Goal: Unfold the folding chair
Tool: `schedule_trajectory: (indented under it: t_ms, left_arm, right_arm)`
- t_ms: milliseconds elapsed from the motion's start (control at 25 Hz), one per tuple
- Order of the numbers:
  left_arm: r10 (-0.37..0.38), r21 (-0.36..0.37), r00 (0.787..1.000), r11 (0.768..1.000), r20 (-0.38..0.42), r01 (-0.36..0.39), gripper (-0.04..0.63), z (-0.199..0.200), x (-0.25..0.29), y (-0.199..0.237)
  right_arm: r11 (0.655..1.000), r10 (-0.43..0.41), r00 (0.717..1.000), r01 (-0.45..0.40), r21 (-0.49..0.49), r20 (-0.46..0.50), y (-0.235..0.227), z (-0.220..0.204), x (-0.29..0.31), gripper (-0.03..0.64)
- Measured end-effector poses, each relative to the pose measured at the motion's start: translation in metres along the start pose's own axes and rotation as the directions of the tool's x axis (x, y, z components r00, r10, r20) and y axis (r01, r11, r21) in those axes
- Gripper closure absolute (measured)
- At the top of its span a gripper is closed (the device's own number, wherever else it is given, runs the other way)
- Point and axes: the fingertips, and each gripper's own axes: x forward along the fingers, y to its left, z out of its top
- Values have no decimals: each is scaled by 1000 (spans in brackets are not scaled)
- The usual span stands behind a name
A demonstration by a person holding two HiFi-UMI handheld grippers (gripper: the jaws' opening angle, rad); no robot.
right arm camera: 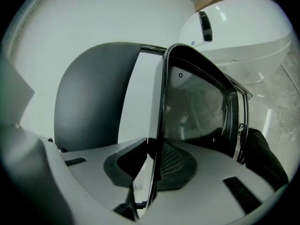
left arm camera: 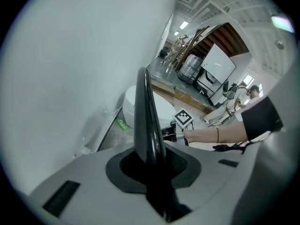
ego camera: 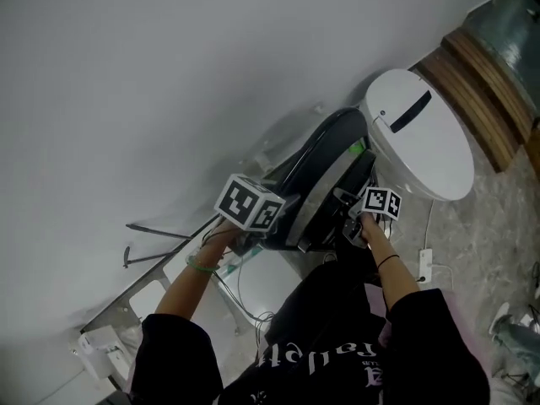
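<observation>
The folding chair (ego camera: pixel 325 159) is dark, with a curved shell and a black frame, and stands folded close to the white wall. My left gripper (ego camera: pixel 268 230) is at its left edge. In the left gripper view this gripper (left arm camera: pixel 157 172) is shut on the chair's glossy black edge (left arm camera: pixel 144 116), which rises straight between the jaws. My right gripper (ego camera: pixel 353 219) is at the chair's right side. In the right gripper view it (right arm camera: pixel 150 172) is shut on a thin black frame bar (right arm camera: pixel 161 107), with the grey shell (right arm camera: pixel 93 93) to the left.
A white bin with a rounded lid (ego camera: pixel 419 133) stands just right of the chair. Beyond it is a wooden counter (ego camera: pixel 481 91). The white wall (ego camera: pixel 169 74) fills the left. A metal frame (ego camera: pixel 152 268) and a power strip (ego camera: pixel 424 265) lie on the floor.
</observation>
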Motion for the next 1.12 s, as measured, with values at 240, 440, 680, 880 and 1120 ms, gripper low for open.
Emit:
schedule_trajectory:
  t_ms: [240,440,680,880,1120]
  left_arm:
    - [-58,-36,998,998,13,59,525,-10,11,-19]
    - [-90,-18,995,996,37,91,525,-2,16,-32]
    - [-117,31,993,993,-8,117,520,0,27,-83]
    - [-106,-5,994,994,-10,106,517,1,37,-119]
    - [-127,71,990,989,-68,131,506,7,57,-188]
  right_arm:
    - [999,-12,999,10,36,38,-8,-9,-21,557]
    - [998,1,996,-6,55,93,-16,-10,-46,557]
    - [997,19,993,-28,71,116,-31,-16,-92,555]
    - [994,30,986,-46,98,161,-47,-27,-137,551]
    - [982,46,973,-86,170,224,-78,-49,-205,549]
